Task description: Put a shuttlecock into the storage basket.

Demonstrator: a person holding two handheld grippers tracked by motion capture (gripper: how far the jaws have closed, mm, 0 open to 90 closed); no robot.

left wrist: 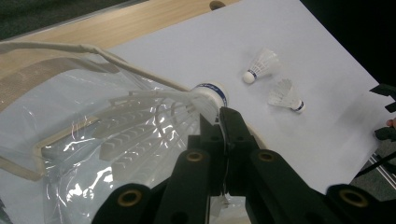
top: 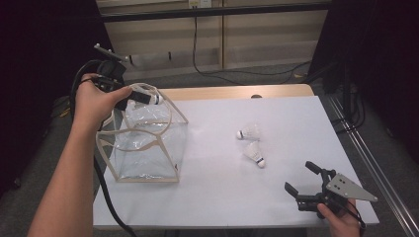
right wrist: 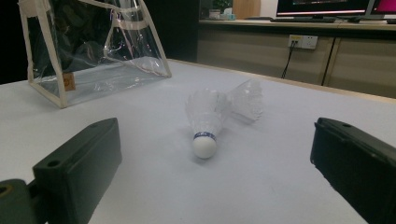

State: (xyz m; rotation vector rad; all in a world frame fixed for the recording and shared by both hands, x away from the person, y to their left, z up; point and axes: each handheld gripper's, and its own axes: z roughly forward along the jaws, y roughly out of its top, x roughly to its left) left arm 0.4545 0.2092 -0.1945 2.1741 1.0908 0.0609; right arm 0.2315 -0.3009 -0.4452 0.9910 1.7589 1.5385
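Left gripper (left wrist: 219, 122) has its jaws pressed together on a white shuttlecock (left wrist: 159, 116), pinching it by the feather skirt just behind the blue-banded cork. In the high view that gripper (top: 141, 98) sits at about ten o'clock on the table (top: 276, 207), held over the open mouth of a clear plastic bag (top: 143, 143) with cream trim, the shuttlecock's cork (top: 157, 98) pointing toward three o'clock. The bag stands upright on the white tabletop.

Right gripper (top: 301, 180) rests low at about five o'clock, jaws spread wide with nothing between them. Two more shuttlecocks lie on the table near its centre, just beside each other: one (top: 248, 132) with its cork toward nine o'clock, the other (top: 255, 154) with its cork toward five o'clock. From the right gripper view, the nearer shuttlecock (right wrist: 205, 121) lies straight ahead between the parted jaws, well apart from them.
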